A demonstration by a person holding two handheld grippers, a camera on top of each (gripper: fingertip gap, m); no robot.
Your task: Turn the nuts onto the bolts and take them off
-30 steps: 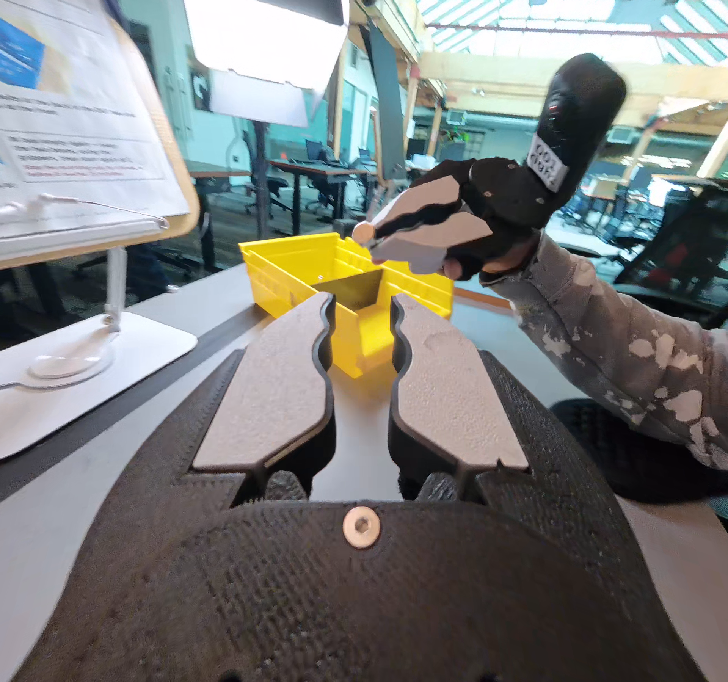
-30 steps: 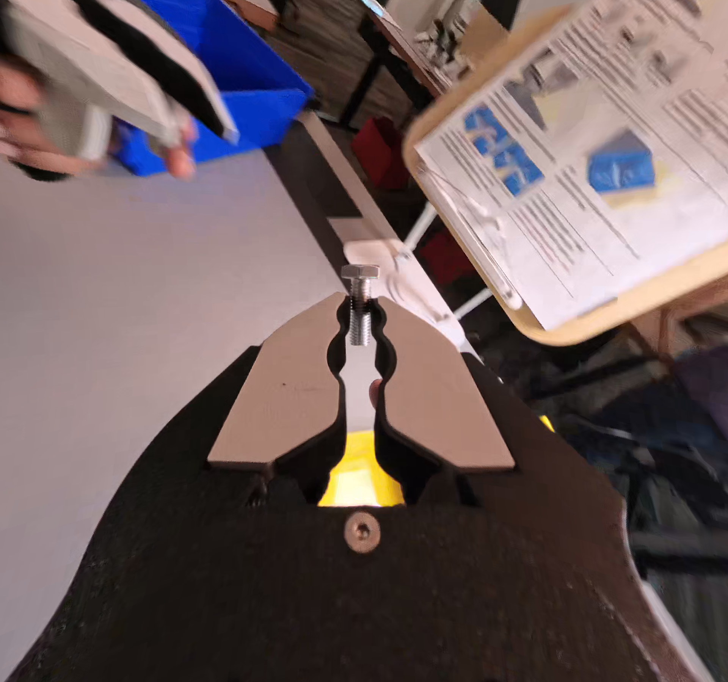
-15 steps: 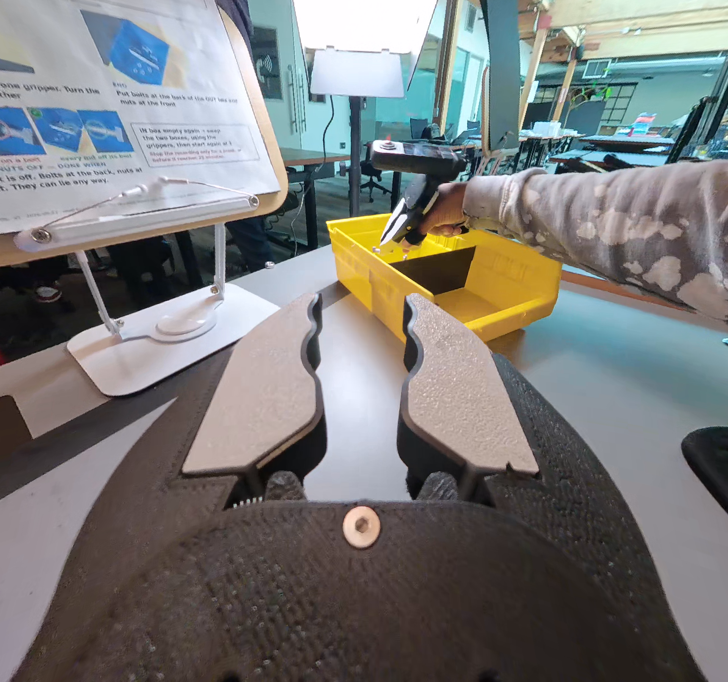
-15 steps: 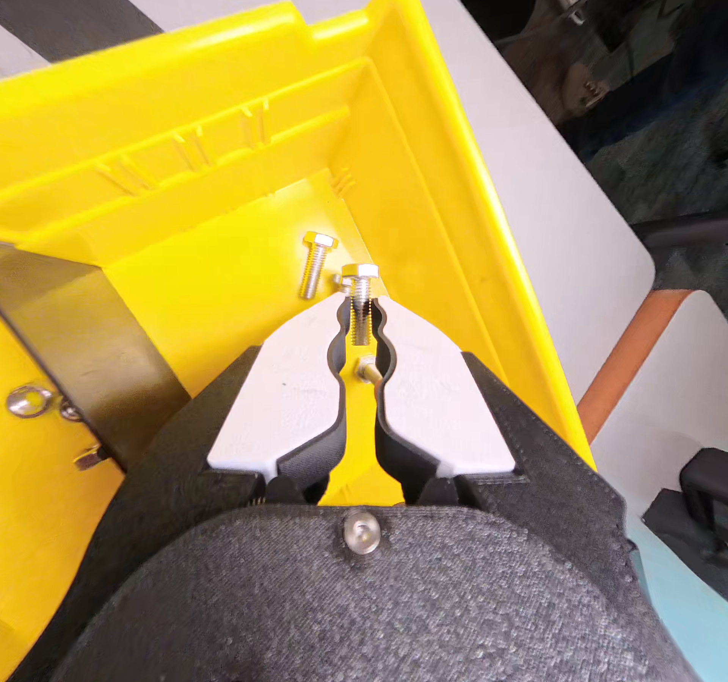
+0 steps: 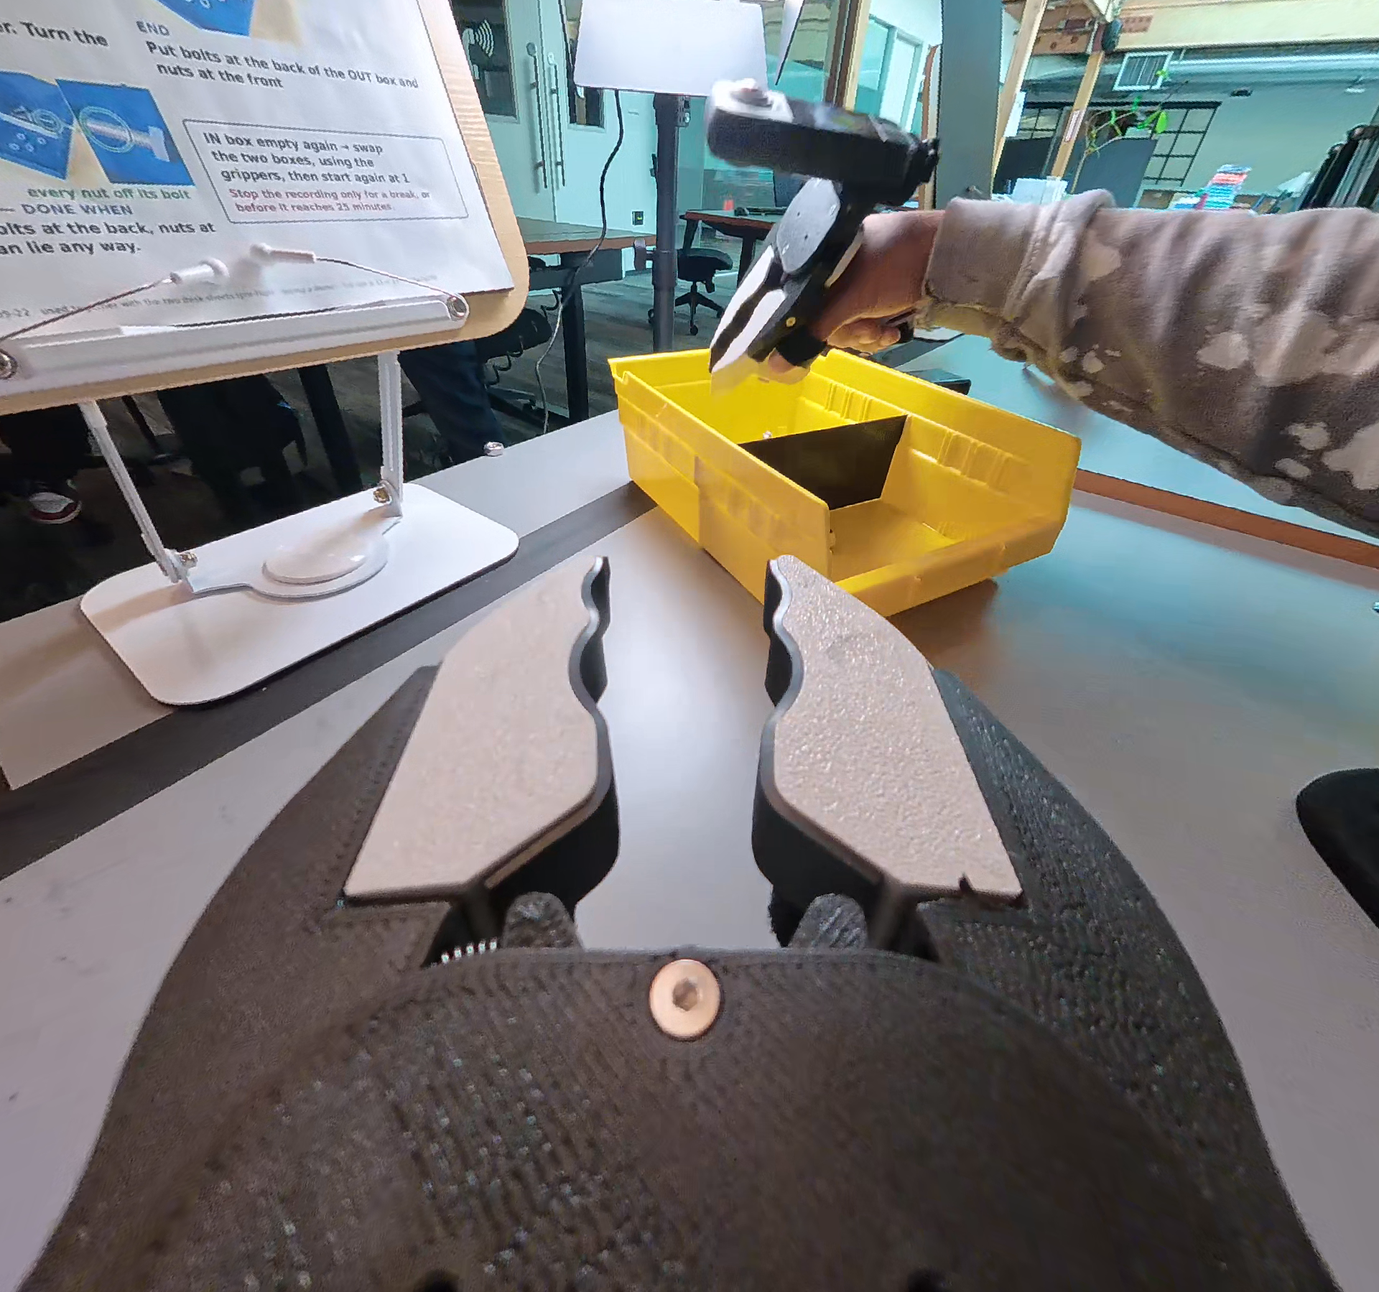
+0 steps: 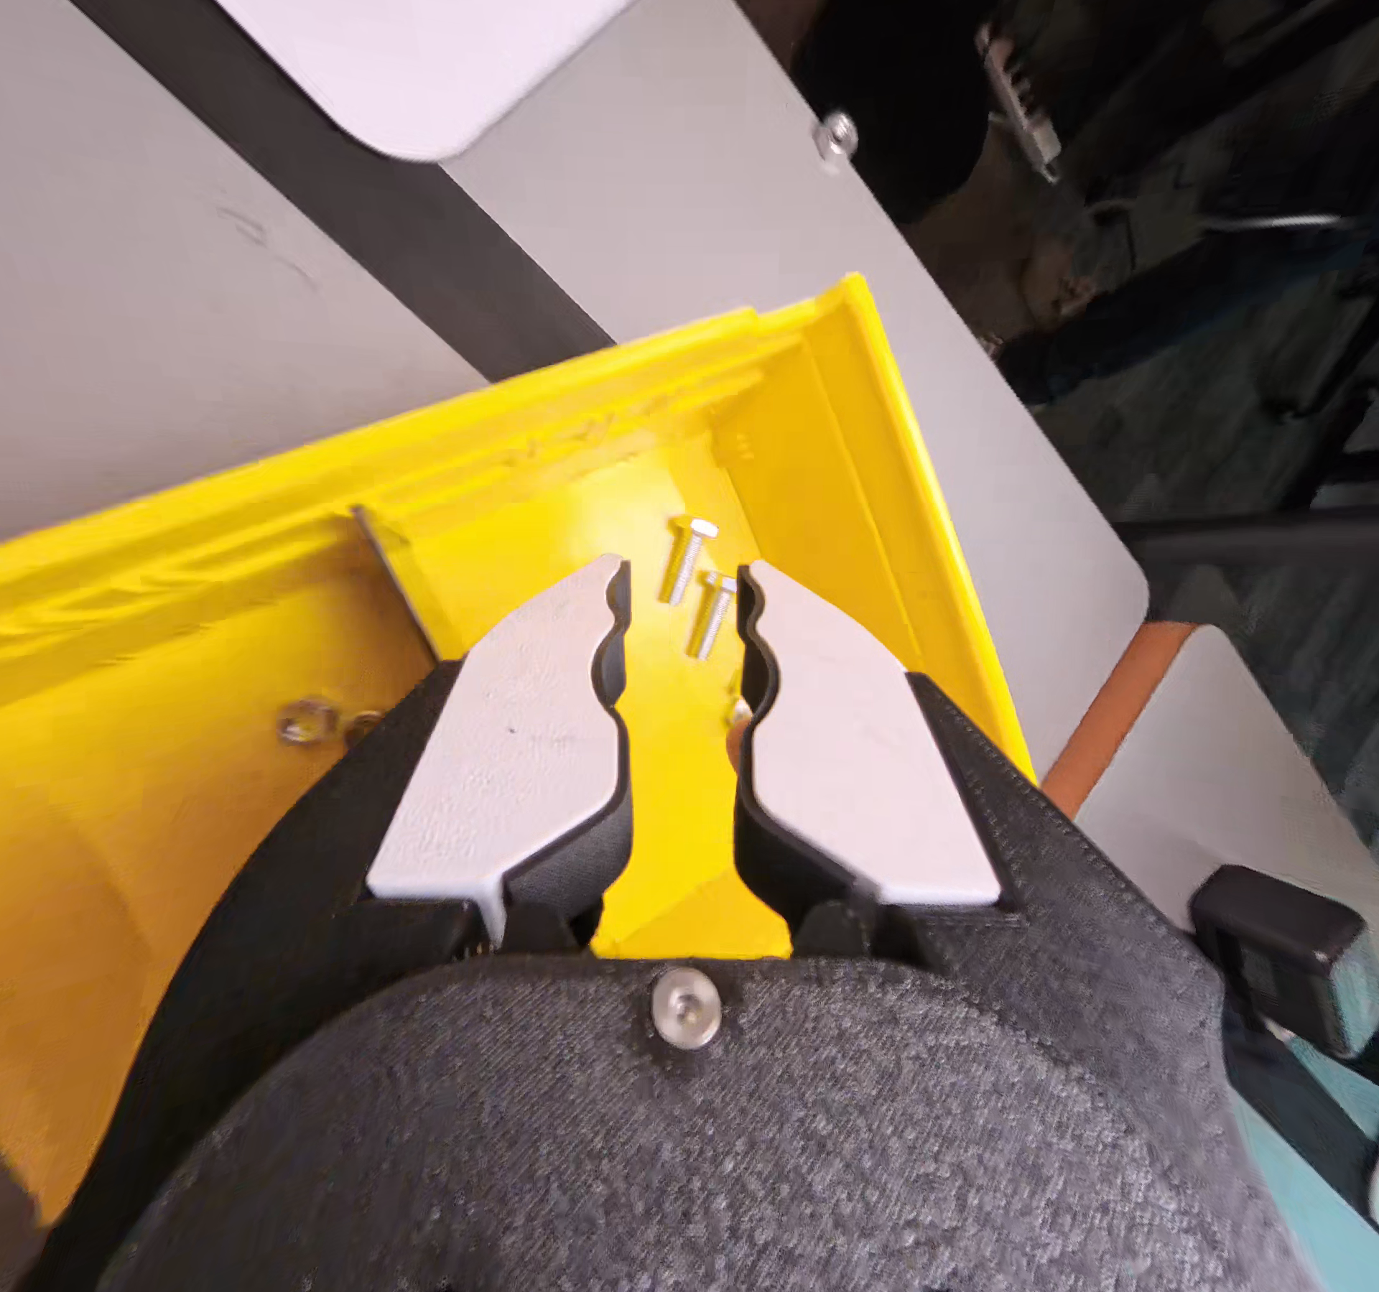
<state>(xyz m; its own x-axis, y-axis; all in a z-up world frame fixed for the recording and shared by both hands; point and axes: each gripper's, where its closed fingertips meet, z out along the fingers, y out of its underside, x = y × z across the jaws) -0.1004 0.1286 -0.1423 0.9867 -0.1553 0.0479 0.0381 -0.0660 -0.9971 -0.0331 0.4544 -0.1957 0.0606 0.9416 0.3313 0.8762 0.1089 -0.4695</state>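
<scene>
Right wrist view shows the right hand-held gripper (image 6: 679, 570) gaping empty above the yellow bin's (image 6: 933, 510) back corner, where two bare bolts (image 6: 686, 559) lie, loose nuts (image 6: 306, 721) beyond its divider, so unthreading looks partly done, while the left hand-held gripper (image 5: 683, 577) waits wide and empty near the bin.

Both views are bright and strongly bent at the edges by the wide lens. Daylight and a lit panel (image 5: 669, 40) glare white in the left view. The right view's yellow bin (image 6: 895, 435) is slightly motion-blurred, its background dim.
</scene>
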